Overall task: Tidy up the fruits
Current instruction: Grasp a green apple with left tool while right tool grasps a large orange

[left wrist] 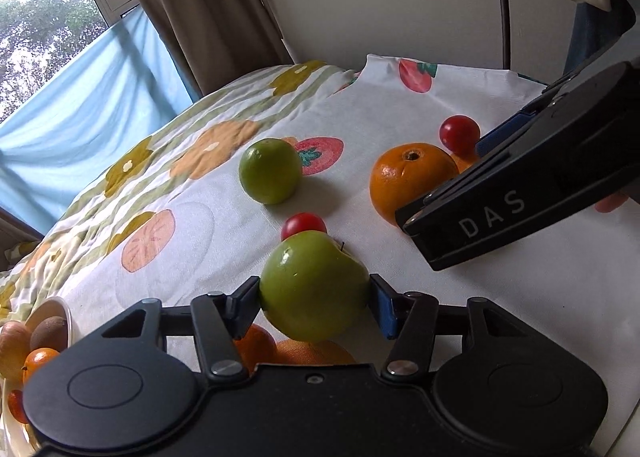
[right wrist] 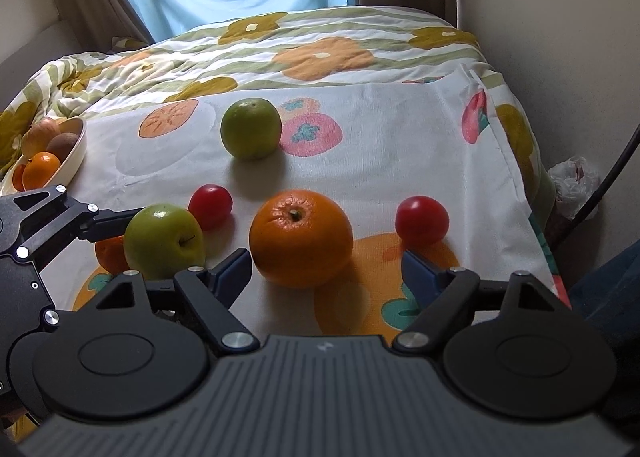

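Note:
My left gripper (left wrist: 314, 303) is shut on a green apple (left wrist: 314, 285), also seen in the right wrist view (right wrist: 162, 241), held just above the fruit-print cloth. My right gripper (right wrist: 326, 271) is open, its jaws wide on either side of a large orange (right wrist: 300, 237), which also shows in the left wrist view (left wrist: 412, 181). A second green fruit (right wrist: 251, 128) lies farther back. Two small red fruits (right wrist: 210, 206) (right wrist: 422, 220) lie beside the orange. A small orange (right wrist: 111, 253) sits behind the held apple.
A white bowl (right wrist: 80, 149) at the left holds several fruits. The white cloth (right wrist: 400, 129) lies over a flowered quilt on a bed. A wall runs along the right, curtains and a window at the back. A plastic bag (right wrist: 574, 181) lies beside the bed.

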The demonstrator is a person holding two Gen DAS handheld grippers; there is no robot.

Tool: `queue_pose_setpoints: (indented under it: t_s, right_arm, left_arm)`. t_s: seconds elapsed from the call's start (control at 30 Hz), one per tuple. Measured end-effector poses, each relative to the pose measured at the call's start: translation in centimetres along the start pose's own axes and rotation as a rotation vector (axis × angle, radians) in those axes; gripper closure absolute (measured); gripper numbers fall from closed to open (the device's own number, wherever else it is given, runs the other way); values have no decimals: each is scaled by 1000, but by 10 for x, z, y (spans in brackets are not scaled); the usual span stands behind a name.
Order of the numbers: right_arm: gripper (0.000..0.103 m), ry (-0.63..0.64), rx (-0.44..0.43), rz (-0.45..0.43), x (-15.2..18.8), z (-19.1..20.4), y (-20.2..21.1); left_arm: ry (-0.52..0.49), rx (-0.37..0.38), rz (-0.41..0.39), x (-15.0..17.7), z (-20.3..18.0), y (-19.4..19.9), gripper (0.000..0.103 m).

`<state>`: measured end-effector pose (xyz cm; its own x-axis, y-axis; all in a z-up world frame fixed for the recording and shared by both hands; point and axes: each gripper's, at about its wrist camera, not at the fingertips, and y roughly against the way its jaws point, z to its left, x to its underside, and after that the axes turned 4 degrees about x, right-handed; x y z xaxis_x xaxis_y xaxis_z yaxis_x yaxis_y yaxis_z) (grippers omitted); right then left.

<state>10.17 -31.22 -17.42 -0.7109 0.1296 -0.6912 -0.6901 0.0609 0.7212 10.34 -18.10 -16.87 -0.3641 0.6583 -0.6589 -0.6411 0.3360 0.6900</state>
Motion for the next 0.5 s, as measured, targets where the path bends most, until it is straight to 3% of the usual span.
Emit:
queue_pose_setpoints:
  t_s: [0.37, 0.5]
  right_arm:
    - [27, 14, -37, 16, -6, 8, -15]
    - [29, 19, -40, 7, -5, 9, -14]
  left_arm:
    - [15, -21, -6, 4, -3, 4, 42]
    - [18, -14, -10, 5, -5, 6, 42]
